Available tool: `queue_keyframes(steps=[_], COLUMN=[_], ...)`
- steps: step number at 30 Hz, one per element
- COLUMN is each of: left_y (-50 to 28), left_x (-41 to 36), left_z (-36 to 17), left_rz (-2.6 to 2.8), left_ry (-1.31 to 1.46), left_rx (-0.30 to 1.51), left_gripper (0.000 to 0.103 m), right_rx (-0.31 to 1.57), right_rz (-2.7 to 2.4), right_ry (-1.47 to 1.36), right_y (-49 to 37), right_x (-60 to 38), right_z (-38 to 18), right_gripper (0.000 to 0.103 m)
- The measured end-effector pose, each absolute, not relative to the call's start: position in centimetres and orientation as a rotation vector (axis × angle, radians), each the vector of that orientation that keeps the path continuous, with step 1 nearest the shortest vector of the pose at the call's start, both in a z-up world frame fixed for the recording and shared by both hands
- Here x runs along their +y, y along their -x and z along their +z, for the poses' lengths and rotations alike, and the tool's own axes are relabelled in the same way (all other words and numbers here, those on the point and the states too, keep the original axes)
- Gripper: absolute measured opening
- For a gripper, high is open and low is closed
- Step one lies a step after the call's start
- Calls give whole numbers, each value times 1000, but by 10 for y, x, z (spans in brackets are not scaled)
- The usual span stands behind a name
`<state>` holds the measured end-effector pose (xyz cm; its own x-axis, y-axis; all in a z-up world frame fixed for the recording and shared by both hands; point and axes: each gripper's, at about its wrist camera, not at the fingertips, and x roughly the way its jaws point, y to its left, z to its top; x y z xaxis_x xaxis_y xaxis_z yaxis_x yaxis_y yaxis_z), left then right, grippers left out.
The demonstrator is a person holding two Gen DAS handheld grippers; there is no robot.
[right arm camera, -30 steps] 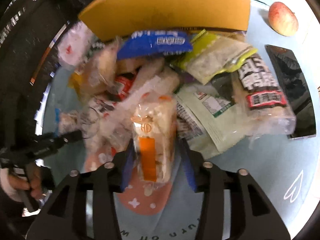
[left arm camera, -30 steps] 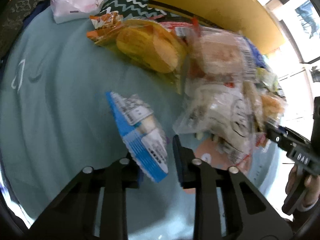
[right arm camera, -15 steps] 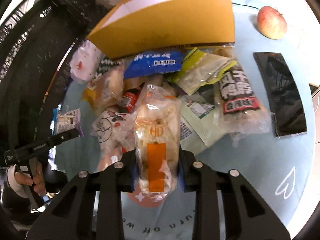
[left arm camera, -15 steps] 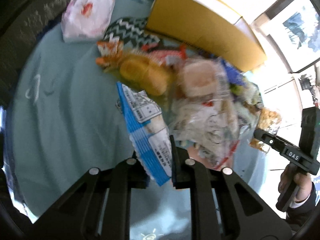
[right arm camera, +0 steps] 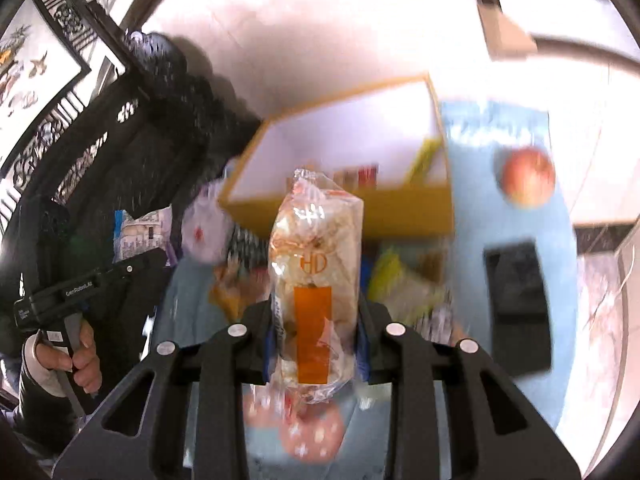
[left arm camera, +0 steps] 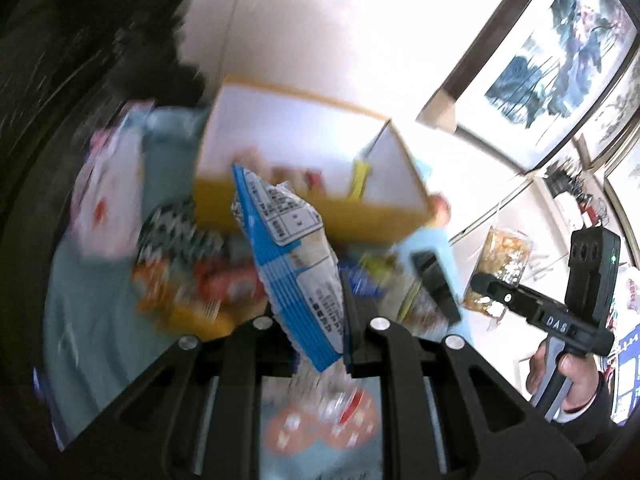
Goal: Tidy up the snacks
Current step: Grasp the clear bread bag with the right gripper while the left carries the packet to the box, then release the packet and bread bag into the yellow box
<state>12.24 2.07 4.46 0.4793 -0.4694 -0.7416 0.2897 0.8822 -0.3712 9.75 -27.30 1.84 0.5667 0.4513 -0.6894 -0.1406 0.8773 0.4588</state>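
Observation:
My left gripper (left arm camera: 316,320) is shut on a blue and white snack packet (left arm camera: 292,256), which hangs lifted above the pile of snacks (left arm camera: 192,280). My right gripper (right arm camera: 316,320) is shut on a clear bag of pale snacks with an orange label (right arm camera: 316,264), also raised off the table. Behind both stands an open yellow box (left arm camera: 304,216) (right arm camera: 400,208) with white inner walls and a few items at its bottom. The right gripper and its bag (left arm camera: 504,272) show at the right of the left wrist view; the left gripper with its packet (right arm camera: 140,232) shows at the left of the right wrist view.
A light blue cloth (right arm camera: 468,280) covers the table (left arm camera: 96,320). An apple (right arm camera: 528,176) and a dark phone (right arm camera: 520,280) lie right of the box. A white bag (left arm camera: 104,200) sits left of it. A dark carved chair (right arm camera: 100,152) stands behind the table. A hand (right arm camera: 76,356) grips the left tool.
Both grippers closed on their packets and rose from the table, tilting up so the open box and the wall now show. The snack pile dropped lower in view.

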Motion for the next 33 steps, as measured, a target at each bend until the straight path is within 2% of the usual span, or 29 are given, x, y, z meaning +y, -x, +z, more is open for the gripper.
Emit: queue_keyframes(steps=[5, 10, 11, 12, 13, 14, 15, 17, 27, 33], left_y=[-189, -246, -258, -268, -277, -287, -292, -290, -238, -178], left_x=[-14, -42, -46, -50, -52, -54, -54, -50, -27, -2], left_z=[52, 43, 38, 32, 25, 15, 9, 5, -1, -17], left_rz=[-467, -456, -451, -440, -422, -379, -315, -252, -290, -275], left_ry=[188, 149, 143, 141, 141, 141, 134, 138, 157, 152], left_rx=[944, 966, 974, 986, 1001, 1031, 1047, 1024, 1052, 1095], left_gripper=[15, 15, 15, 20, 31, 80, 101, 101, 101, 101], right_rx=[853, 872, 879, 888, 904, 932, 967, 939, 917, 991], right_rz=[324, 270, 254, 235, 216, 196, 165, 137, 96, 60], right_ry=[-371, -363, -366, -367, -362, -364, -387, -434, -287, -370], right_y=[-150, -213, -224, -234, -244, -252, -257, -249, -173, -117], right_x=[-272, -266, -265, -264, -263, -264, -266, -274, -278, -289], right_z=[32, 16, 11, 5, -2, -10, -18, -22, -20, -40], right_gripper=[30, 31, 31, 31, 34, 42, 55, 67, 73, 77])
